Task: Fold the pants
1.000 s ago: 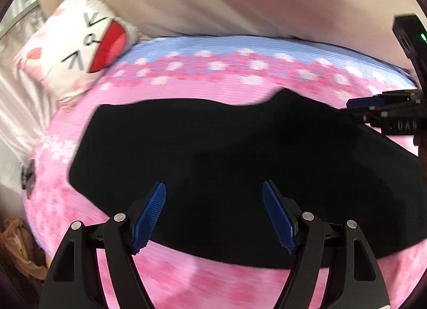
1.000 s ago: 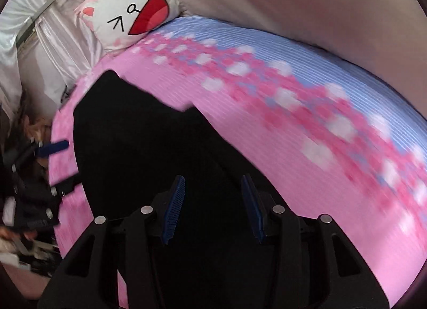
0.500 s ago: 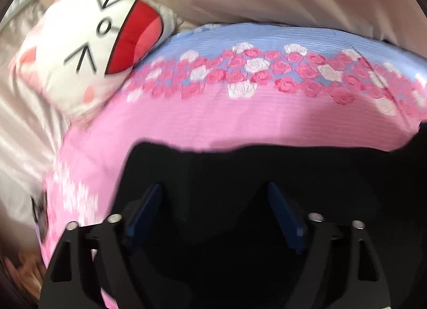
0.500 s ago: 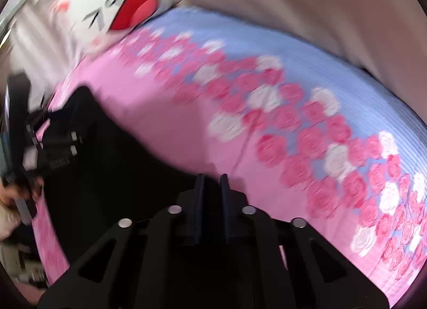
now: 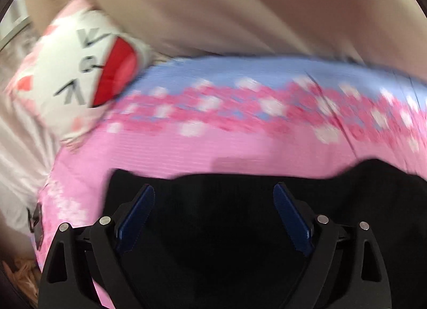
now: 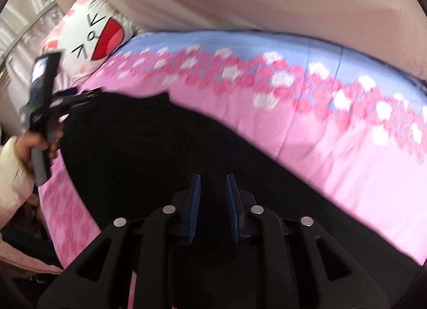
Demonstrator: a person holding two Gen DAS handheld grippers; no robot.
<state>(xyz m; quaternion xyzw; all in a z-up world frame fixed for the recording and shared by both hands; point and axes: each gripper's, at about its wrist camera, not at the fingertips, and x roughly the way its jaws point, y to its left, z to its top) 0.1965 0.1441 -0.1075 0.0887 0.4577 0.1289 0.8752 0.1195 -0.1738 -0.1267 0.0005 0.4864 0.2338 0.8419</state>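
Observation:
Black pants (image 5: 240, 229) lie flat on a pink flowered bed cover; they also show in the right wrist view (image 6: 149, 159). My left gripper (image 5: 213, 218) is open wide, its blue pads over the pants' far left part, holding nothing. My right gripper (image 6: 212, 210) has its pads a narrow gap apart over the pants' near edge; I cannot see cloth pinched between them. The left gripper (image 6: 45, 100), blurred, appears at the far left of the right wrist view, at the pants' far end.
A white cat-face pillow (image 5: 88, 76) lies at the bed's far left corner, also in the right wrist view (image 6: 93, 39). A beige wall or headboard (image 5: 240, 10) runs behind the bed. The bed's left edge drops off beside the pants (image 5: 40, 218).
Both views swing and blur. The right gripper's pads, open a second ago, closed tight half a second ago and now stand slightly apart. The left gripper stays open over the pants.

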